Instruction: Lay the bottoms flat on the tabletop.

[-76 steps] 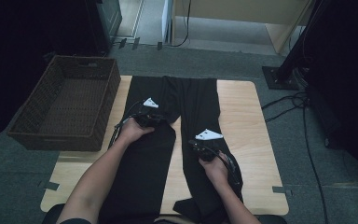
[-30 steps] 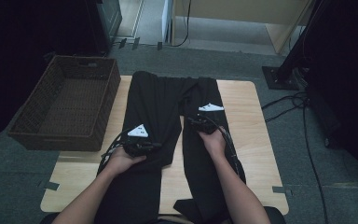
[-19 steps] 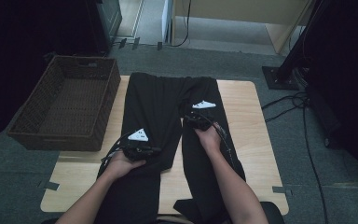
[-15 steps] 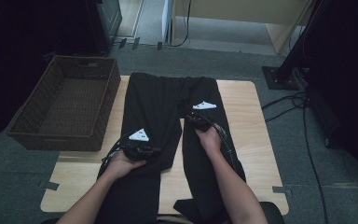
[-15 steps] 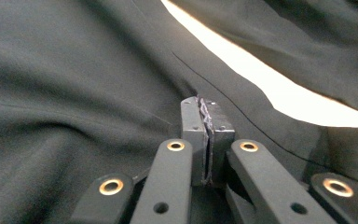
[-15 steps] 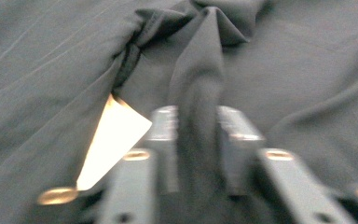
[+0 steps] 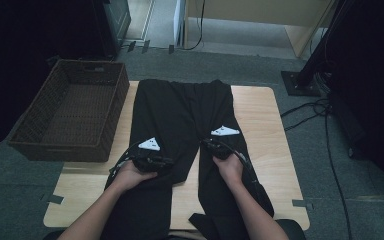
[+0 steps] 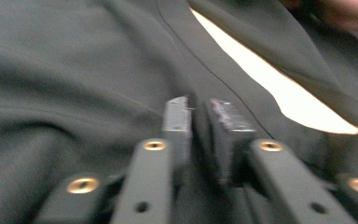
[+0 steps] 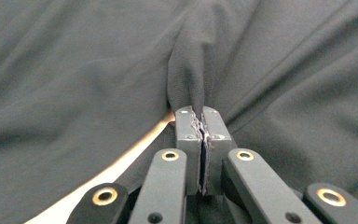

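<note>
Black trousers (image 7: 180, 115) spread flat, centre of wooden table (image 7: 265, 115). Forearms enter from bottom edge. Right gripper (image 7: 214, 146), centre, pinches fold of fabric. Left gripper (image 7: 160, 161), lower left, jaws just opening, slightly parted over cloth.

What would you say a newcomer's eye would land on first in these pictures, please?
Black trousers spread lengthwise over the pale wooden table, legs toward the person. The right gripper is shut on a pinched ridge of cloth on the right leg; the left gripper rests on the left leg. A brown wicker basket sits left.
</note>
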Action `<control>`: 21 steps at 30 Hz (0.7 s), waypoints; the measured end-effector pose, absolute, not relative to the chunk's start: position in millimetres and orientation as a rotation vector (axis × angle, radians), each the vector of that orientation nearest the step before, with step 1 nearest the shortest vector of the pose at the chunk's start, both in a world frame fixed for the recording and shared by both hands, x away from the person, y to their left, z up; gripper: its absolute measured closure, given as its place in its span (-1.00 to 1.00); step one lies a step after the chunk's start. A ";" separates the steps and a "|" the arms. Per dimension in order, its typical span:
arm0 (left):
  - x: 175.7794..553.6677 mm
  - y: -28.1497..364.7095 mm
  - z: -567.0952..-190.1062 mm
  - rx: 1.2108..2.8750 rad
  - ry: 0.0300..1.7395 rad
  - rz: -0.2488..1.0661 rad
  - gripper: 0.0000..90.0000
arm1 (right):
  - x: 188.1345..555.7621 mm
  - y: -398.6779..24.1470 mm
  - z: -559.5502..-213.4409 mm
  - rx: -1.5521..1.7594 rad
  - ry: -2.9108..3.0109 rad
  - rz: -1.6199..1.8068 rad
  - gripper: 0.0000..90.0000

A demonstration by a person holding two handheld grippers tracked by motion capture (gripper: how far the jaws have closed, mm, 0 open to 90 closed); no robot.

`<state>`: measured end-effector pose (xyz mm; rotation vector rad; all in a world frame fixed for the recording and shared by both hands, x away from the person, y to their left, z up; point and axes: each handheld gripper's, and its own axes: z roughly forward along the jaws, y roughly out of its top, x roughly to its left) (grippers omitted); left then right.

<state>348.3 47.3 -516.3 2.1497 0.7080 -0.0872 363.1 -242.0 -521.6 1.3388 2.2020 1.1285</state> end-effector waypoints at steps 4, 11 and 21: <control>367.1 50.1 -501.5 2.082 0.752 -0.035 0.35 | 346.5 -244.9 -521.8 1.322 2.217 1.135 0.97; 408.2 52.4 -493.7 2.069 0.827 0.050 0.28 | 325.2 -249.7 -521.6 1.319 2.228 1.140 0.97; 431.0 61.0 -503.5 2.073 0.893 0.088 0.28 | 302.0 -257.2 -522.2 1.336 2.216 1.146 0.97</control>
